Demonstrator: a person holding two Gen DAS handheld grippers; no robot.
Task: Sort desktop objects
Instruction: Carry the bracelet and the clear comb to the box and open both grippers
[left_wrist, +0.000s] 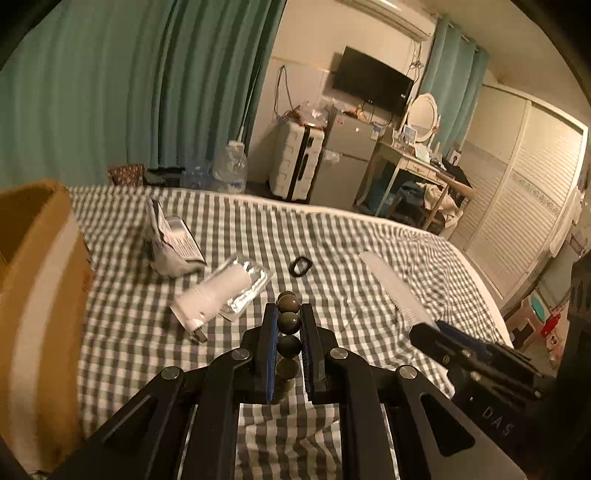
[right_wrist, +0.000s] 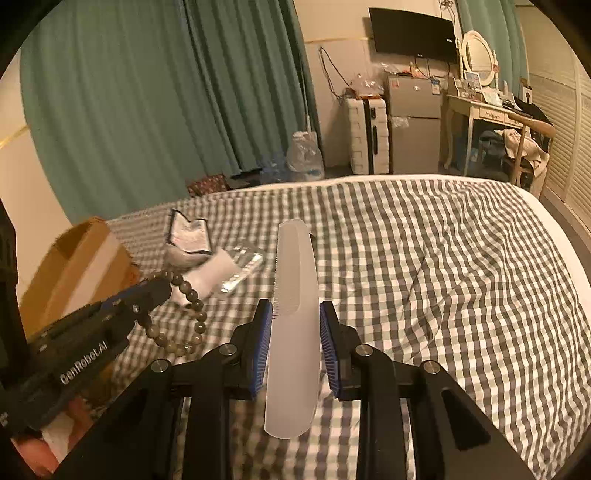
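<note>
Left claw (left_wrist: 289, 314) clamped on bracelet (left_wrist: 288, 320), above checked bed (left_wrist: 369, 229). Right claw (right_wrist: 294, 314) clamped on comb (right_wrist: 295, 295), above bed. Box (left_wrist: 40, 295) far left; packets (left_wrist: 225, 291) near it.

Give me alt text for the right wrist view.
The right gripper clamps a white comb above a bed with a checked sheet. At left, the left gripper holds a beaded bracelet near a cardboard box.
</note>
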